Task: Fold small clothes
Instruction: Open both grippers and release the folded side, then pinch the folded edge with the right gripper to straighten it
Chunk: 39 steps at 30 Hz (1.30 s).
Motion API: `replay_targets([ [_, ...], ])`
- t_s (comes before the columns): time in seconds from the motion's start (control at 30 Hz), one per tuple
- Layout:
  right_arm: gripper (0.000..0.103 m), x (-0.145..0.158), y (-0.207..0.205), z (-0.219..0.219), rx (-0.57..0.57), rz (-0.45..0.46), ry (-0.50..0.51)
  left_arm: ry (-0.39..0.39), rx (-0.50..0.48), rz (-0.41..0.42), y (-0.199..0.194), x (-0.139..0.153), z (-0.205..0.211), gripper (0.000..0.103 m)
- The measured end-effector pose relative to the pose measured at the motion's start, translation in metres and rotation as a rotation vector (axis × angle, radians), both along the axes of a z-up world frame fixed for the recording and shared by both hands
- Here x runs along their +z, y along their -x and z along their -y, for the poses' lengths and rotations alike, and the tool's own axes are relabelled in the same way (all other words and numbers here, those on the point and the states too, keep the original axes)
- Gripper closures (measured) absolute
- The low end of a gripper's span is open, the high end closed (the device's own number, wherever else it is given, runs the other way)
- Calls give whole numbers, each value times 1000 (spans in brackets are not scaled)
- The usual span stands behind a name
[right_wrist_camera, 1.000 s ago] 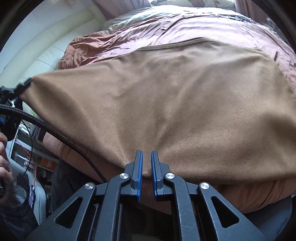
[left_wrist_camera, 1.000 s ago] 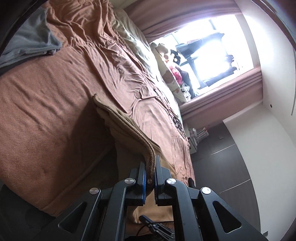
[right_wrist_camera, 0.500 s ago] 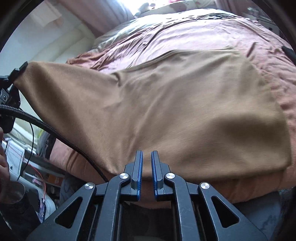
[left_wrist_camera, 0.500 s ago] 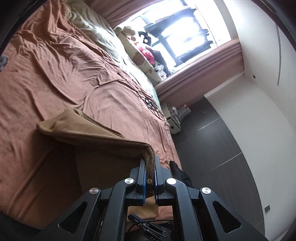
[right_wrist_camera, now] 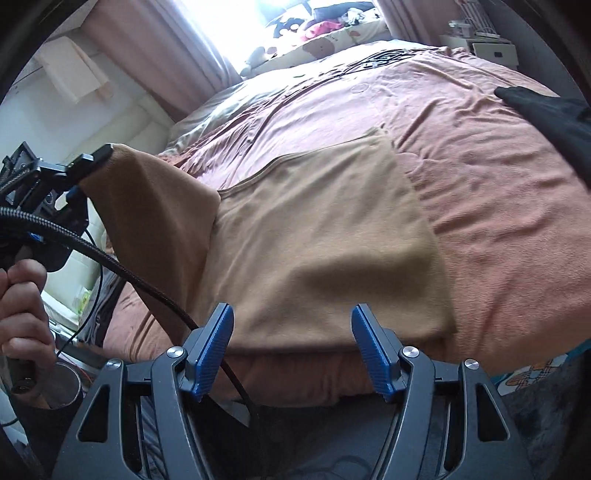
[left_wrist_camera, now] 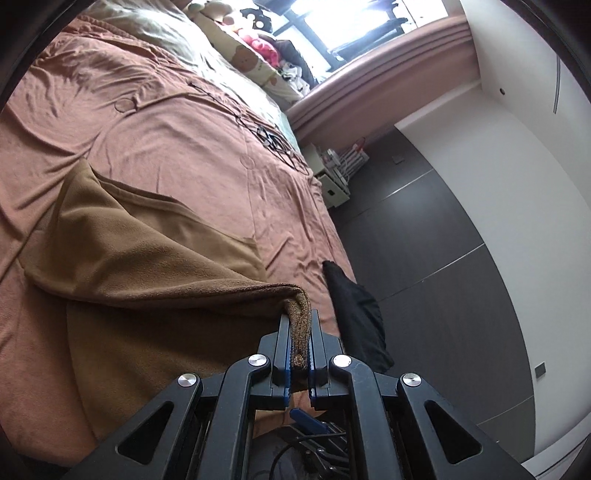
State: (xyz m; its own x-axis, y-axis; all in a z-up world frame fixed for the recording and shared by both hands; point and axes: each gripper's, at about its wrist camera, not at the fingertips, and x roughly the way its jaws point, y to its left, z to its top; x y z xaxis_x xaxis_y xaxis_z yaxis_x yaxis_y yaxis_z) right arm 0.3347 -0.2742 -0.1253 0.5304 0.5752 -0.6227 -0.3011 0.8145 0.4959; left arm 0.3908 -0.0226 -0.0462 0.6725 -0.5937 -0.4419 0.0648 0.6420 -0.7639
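Tan, soft fleece-like garment (right_wrist_camera: 325, 236) lies spread on the bed (right_wrist_camera: 480, 177), near the bed's near edge, its far hem and right side flat and roughly square-cornered. Its left corner is lifted off the bed: the left tool (left_wrist_camera: 300, 325) is clamped on that thick, knit-textured corner, and the cloth drapes down from it in a slack fold. In the right wrist view the same left tool (right_wrist_camera: 88, 158) shows at the left, raised, with a hand (right_wrist_camera: 22, 314) gripping its handle and a braided black cable (right_wrist_camera: 147, 284) running across the front. The right tool (right_wrist_camera: 291, 321) hangs just at the garment's near edge with its blue ribbed fingers (right_wrist_camera: 214, 347) spread wide, holding nothing. The rust-brown bed cover around the garment is wrinkled, with plenty of bare room beyond and to the right of it. A black cloth (right_wrist_camera: 546, 110) lies at the right edge of the bed, well apart from the garment. Patterned pillows (left_wrist_camera: 255, 62) and soft toys (right_wrist_camera: 317, 27) sit at the head of the bed under a bright window (left_wrist_camera: 351, 26).
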Motion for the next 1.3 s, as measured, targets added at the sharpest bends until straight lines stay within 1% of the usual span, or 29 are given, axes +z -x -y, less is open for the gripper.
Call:
replay_targets([
  [0.13, 38, -5, -1, 19, 4, -14, -22, -16, -39, -33, -12, -12, 26, 97],
  [0.4, 38, -16, -8, 33, -1, -36, -42, -65, -140, -114, -34, -40, 81, 96],
  [0.47, 38, -18, -9, 35, -2, -48, -41, -99, -176, -137, -38, -47, 95, 89],
  [0.5, 38, -19, -10, 37, -3, -54, -39, -106, -198, -146, -39, -50, 101, 79],
  [0.53, 38, -20, -12, 38, -3, -59, -38, -100, -224, -155, -39, -53, 104, 66],
  [0.57, 38, -21, -13, 38, -2, -62, -36, -93, -236, -156, -39, -55, 105, 60],
  [0.6, 38, -21, -14, 39, 1, -64, -32, -93, -239, -153, -37, -55, 105, 49],
  [0.63, 38, -21, -15, 39, 4, -67, -29, -109, -230, -146, -35, -55, 102, 43],
  [0.67, 38, -21, -16, 38, 11, -71, -25, -124, -219, -140, -33, -54, 98, 41],
  [0.8, 38, -19, -21, 29, 52, -70, -12, -166, -173, -145, -23, -57, 75, 40],
  [0.9, 38, -17, -29, 23, 66, -70, -16, -226, -113, -170, -14, -64, 51, 40],
  [0.97, 38, -16, -37, 18, 73, -56, -4, -247, -78, -196, -10, -71, 35, 40],
  [1.0, 45, -15, -41, 15, 72, -56, 9, -249, -63, -208, -7, -75, 28, 40],
  [1.03, 55, -16, -45, 12, 72, -61, 16, -256, -42, -222, -3, -79, 19, 40],
  [1.1, 63, -18, -55, 8, 67, -80, 24, -273, -11, -243, 2, -85, 5, 40],
  [1.13, 66, -18, -58, 5, 65, -82, 33, -281, 6, -258, 6, -89, -3, 40],
  [1.23, 67, -18, -70, -5, 68, -94, 71, -301, 44, -300, 12, -100, -20, 41],
  [1.3, 67, -17, -76, -12, 77, -97, 103, -317, 67, -318, 15, -107, -29, 43],
])
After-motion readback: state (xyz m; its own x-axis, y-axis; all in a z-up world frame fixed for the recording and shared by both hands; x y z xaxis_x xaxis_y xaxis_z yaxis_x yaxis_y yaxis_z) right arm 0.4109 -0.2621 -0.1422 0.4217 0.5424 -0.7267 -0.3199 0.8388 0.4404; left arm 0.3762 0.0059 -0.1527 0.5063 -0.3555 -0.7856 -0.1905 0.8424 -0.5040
